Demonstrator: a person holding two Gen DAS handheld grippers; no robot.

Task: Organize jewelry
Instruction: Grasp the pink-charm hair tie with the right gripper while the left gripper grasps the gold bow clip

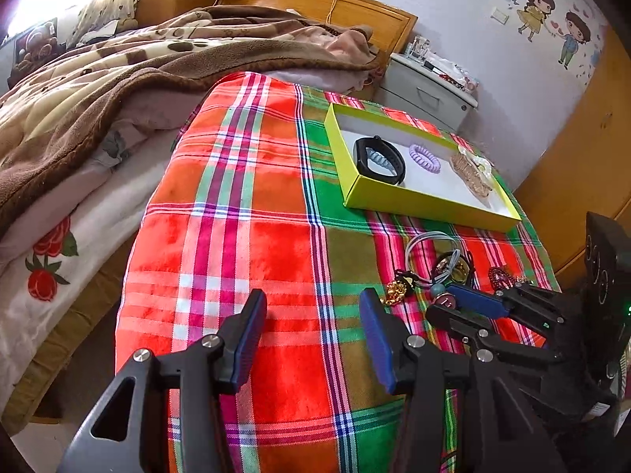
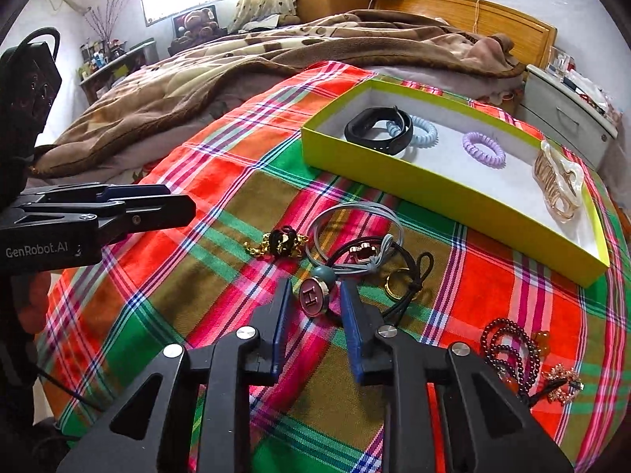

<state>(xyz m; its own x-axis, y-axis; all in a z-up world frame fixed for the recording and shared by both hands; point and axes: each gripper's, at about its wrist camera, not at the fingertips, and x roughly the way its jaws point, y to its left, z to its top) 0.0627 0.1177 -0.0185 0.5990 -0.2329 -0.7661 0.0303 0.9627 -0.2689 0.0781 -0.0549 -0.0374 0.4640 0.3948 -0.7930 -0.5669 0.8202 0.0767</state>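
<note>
Yellow-green cardboard box at one o'clock already holds four pieces: black wristband, pale blue coil tie, lilac coil tie and pearly claw clip. Right gripper, jaws apart, straddles the round maroon H charm at twelve o'clock, apparently lining up a pinch. Left gripper hangs open over bare plaid cloth, probably waiting.

Yellow-green box, loose jewelry beside

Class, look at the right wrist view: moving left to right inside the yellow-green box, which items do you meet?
Black wristband → pale blue coil hair tie → purple coil hair tie → pearly claw hair clip, all in the yellow-green box.
</note>
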